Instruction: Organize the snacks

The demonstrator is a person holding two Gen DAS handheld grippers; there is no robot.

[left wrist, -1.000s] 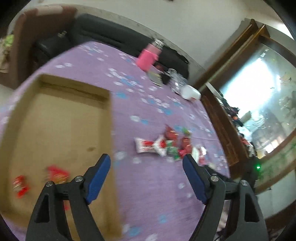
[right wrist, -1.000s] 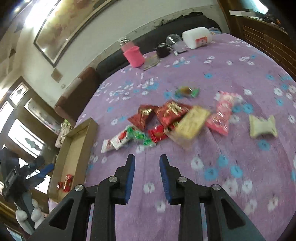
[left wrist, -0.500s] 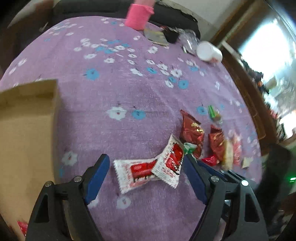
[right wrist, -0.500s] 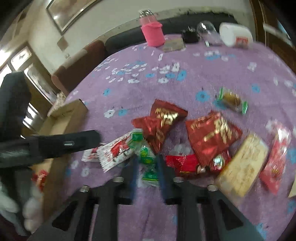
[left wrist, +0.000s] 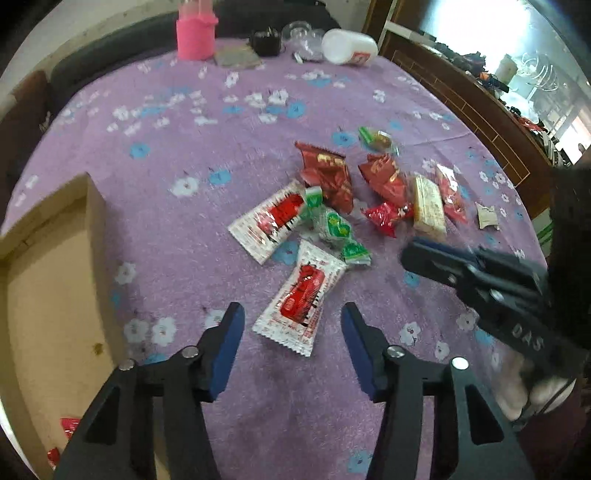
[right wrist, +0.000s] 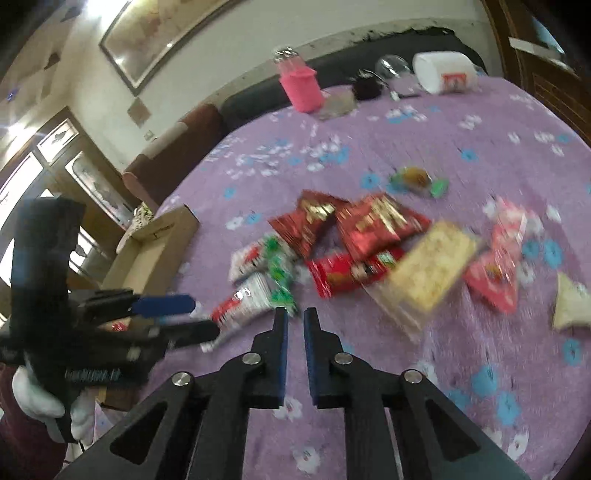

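A pile of snack packets lies on the purple flowered tablecloth (left wrist: 184, 147). My left gripper (left wrist: 291, 325) is open, its jaws on either side of the near end of a white and red packet (left wrist: 301, 295). A second white and red packet (left wrist: 269, 221), green candies (left wrist: 334, 229), red bags (left wrist: 327, 177) and a yellow cracker pack (left wrist: 428, 206) lie beyond. My right gripper (right wrist: 294, 325) is nearly closed and empty, just short of the pile (right wrist: 369, 236). A cardboard box (left wrist: 48, 295) on the left holds red packets (left wrist: 68, 424).
A pink cup (left wrist: 195, 35), a dark item (left wrist: 264, 42), glassware and a white jar (left wrist: 349, 46) stand at the table's far edge. A dark sofa runs behind. A wooden cabinet (left wrist: 461, 96) is to the right. The box also shows in the right wrist view (right wrist: 151, 251).
My left gripper swung from over the box to the snack pile and now straddles a white and red packet. My right gripper moved closer to the pile, its jaws narrowed.
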